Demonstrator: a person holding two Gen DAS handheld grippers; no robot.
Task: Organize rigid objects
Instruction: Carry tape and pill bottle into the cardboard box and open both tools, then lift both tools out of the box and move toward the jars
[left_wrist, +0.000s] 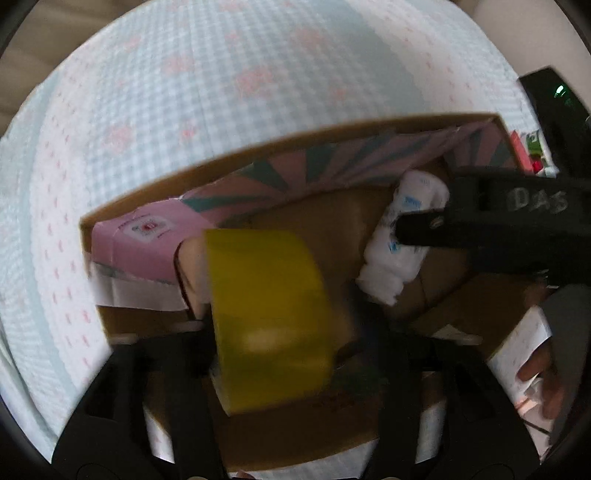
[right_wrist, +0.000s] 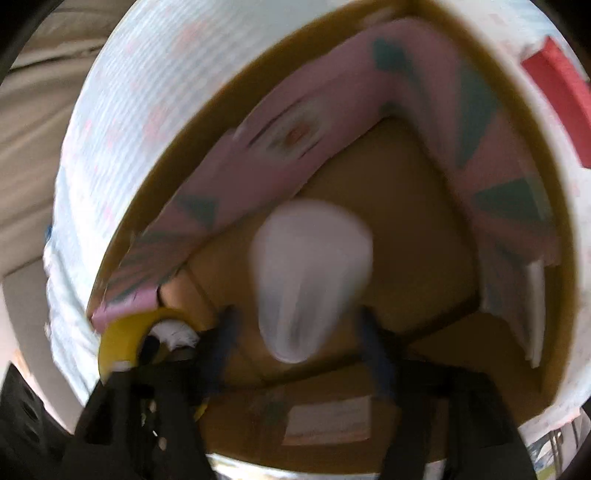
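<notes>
yellow tape roll (left_wrist: 269, 317) filled the left wrist view, sitting between the left gripper (left_wrist: 284, 332) fingers, which were spread wide w/ gaps either side, not pinching it. that view also caught the right gripper (left_wrist: 421, 225) from the side, over the white bottle (left_wrist: 399, 236) inside the cardboard box (left_wrist: 258, 142). right wrist view was blurry: bottle (right_wrist: 310, 280) between spread jaws, pads apart from it, pink box (right_wrist: 280, 147) along the wall. only the left view showed a hand (left_wrist: 543, 376) at the edge.

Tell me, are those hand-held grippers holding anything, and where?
Seemingly nothing: yellow tape roll lies loose inside the open left hand-held gripper, white bottle inside the open right hand-held gripper, gaps showing; blur leaves doubt.
</notes>
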